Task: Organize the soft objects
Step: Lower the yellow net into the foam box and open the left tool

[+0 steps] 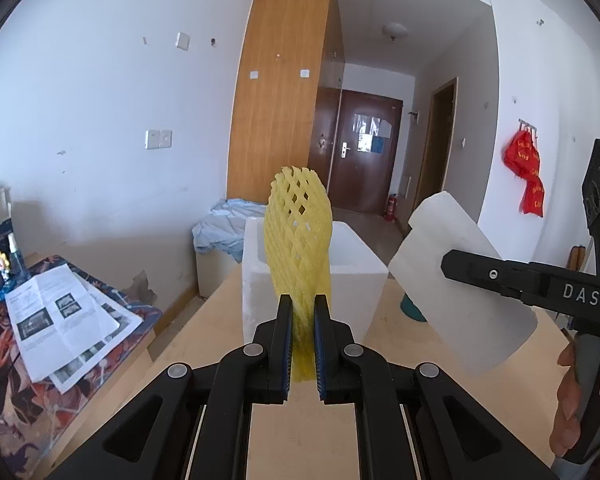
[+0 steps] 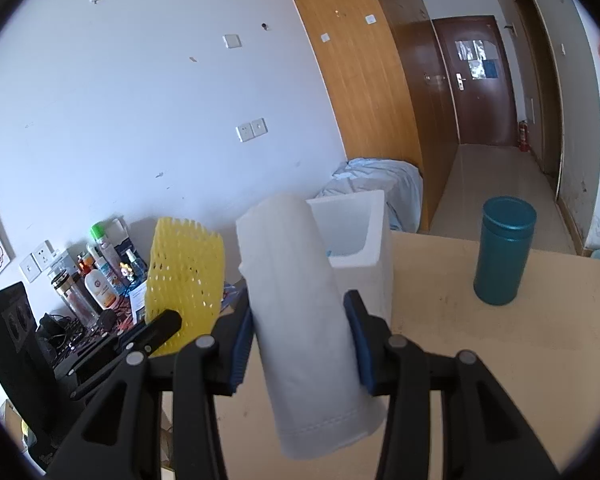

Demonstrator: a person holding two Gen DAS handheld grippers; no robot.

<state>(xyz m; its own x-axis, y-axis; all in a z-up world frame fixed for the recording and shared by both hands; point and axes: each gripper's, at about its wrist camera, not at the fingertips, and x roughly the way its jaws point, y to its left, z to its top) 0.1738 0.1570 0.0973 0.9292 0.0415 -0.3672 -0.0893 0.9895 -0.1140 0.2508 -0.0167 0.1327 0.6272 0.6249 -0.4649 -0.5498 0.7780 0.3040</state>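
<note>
Left gripper (image 1: 303, 344) clamped on yellow foam net (image 1: 298, 240), upright, foam box (image 1: 356, 280) dead ahead at 12 o'clock. Right gripper (image 2: 300, 344) pinched around rolled white cloth (image 2: 308, 312), box (image 2: 364, 240) likewise at 12, apparently nearer.

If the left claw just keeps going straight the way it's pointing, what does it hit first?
Most likely the white foam box. The left claw, shut on the yellow foam net, points straight at it, so the net's tip would probably meet the box before the claw does. Depth is uncertain.
</note>
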